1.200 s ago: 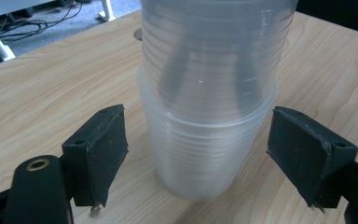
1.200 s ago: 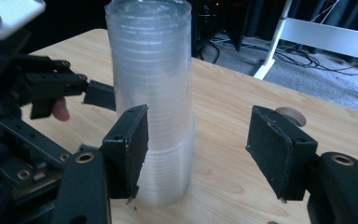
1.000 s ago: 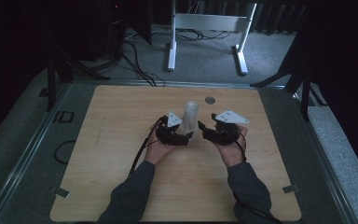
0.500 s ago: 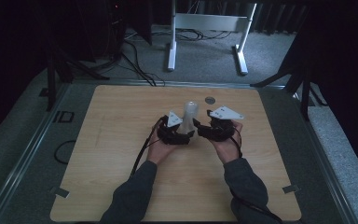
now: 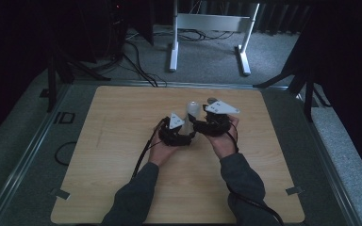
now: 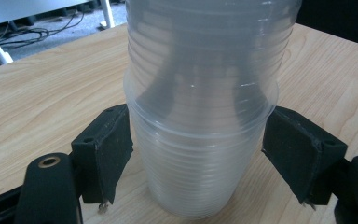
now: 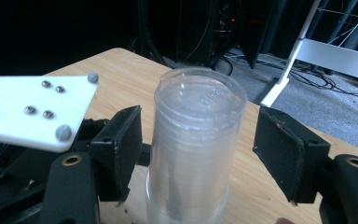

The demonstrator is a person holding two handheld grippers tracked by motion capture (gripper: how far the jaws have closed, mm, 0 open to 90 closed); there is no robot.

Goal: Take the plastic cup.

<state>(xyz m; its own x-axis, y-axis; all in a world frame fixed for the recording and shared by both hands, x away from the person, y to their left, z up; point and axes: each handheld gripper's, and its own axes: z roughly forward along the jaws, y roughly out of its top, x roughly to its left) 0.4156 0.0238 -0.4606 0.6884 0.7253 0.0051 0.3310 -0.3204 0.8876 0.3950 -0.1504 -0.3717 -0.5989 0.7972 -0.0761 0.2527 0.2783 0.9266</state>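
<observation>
Clear plastic cups [image 6: 200, 121], nested in an upright stack, stand on the wooden tabletop [image 5: 122, 141] between both claws. Left claw [image 6: 198, 154] brackets the stack's base; its jaws have just been closing, pads at the lower rim without visibly pressing. Right claw [image 7: 198, 149] straddles the upper cups, jaws just opening, pads apart. No readable lettering shows.

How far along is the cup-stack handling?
Done: the stack of clear cups stands upright mid-table. In hand: the left gripper has just been closing around the stack's lower cup, pads about at its rim; the right gripper has just been opening, pads clear of the upper cups. Left: no cup is separated yet.
</observation>
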